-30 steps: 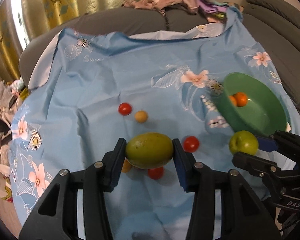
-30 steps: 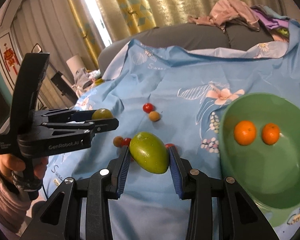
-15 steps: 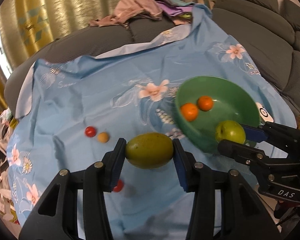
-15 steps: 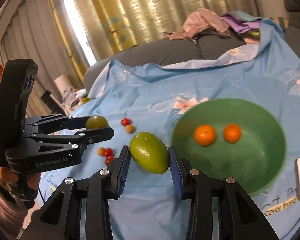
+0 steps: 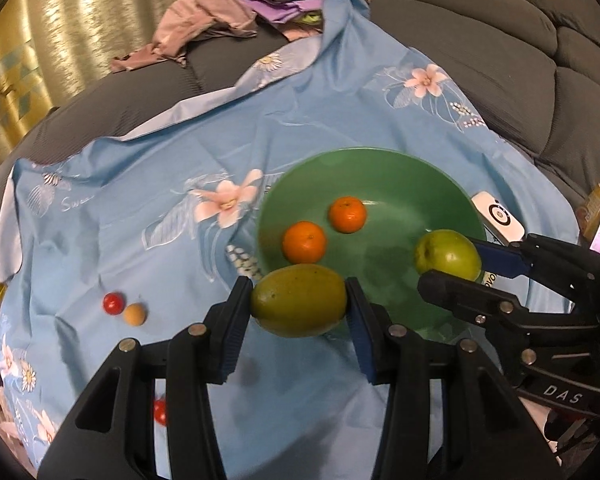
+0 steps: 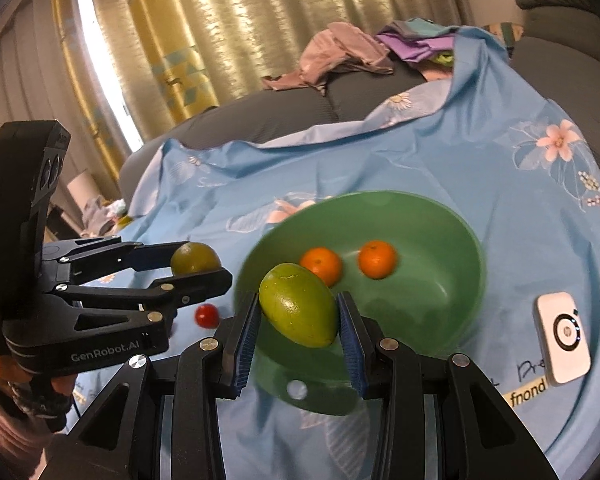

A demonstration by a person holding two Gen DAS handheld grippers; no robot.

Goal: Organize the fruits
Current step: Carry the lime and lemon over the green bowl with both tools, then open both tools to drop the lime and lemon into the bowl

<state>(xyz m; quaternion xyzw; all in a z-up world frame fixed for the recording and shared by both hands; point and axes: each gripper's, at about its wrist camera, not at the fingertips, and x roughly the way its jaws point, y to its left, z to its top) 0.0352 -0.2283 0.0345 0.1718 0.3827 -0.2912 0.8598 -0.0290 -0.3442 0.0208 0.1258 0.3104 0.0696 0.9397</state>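
My left gripper (image 5: 298, 310) is shut on a yellow-green mango (image 5: 300, 292), held above the near left rim of the green bowl (image 5: 360, 153). Two oranges (image 5: 304, 241) (image 5: 348, 214) lie inside that bowl. At the right of the left wrist view, my right gripper (image 5: 450, 267) is shut on a brighter green mango (image 5: 446, 250) over the bowl's right side. In the right wrist view this green mango (image 6: 298, 312) sits between the blue pads of the right gripper (image 6: 298, 322), above the bowl's (image 6: 440, 280) near edge. The left gripper (image 6: 200, 265) shows at the left there.
A red cherry tomato (image 5: 113, 303) and a small yellow-orange fruit (image 5: 134, 314) lie on the blue flowered cloth (image 5: 160, 184) left of the bowl; another tomato (image 5: 160, 411) shows behind my left finger. A white device (image 6: 564, 344) lies right of the bowl. Clothes are piled on the grey sofa (image 5: 480, 40).
Both grippers have carried their mangoes to the right, from over the loose small fruits to the green bowl. The grips on both fruits are unchanged.
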